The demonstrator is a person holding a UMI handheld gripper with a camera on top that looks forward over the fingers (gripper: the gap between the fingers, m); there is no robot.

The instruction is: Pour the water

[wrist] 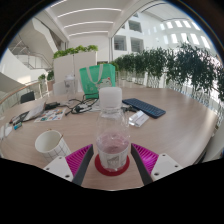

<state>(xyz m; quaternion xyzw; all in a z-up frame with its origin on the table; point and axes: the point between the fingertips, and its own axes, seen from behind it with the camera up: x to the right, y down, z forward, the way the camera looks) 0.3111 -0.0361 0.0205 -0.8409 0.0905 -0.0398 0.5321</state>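
A clear plastic bottle (112,140) with a red base stands upright between the 2 fingers of the gripper (112,163), whose pink pads (83,157) seem to press both its sides, so it looks clenched on the bottle. Near left on the round table (180,120) sits a white cup (50,144). Beyond the bottle stand a white container (110,99) and a green bag (98,79); a dark tablet (147,107) lies to the right.
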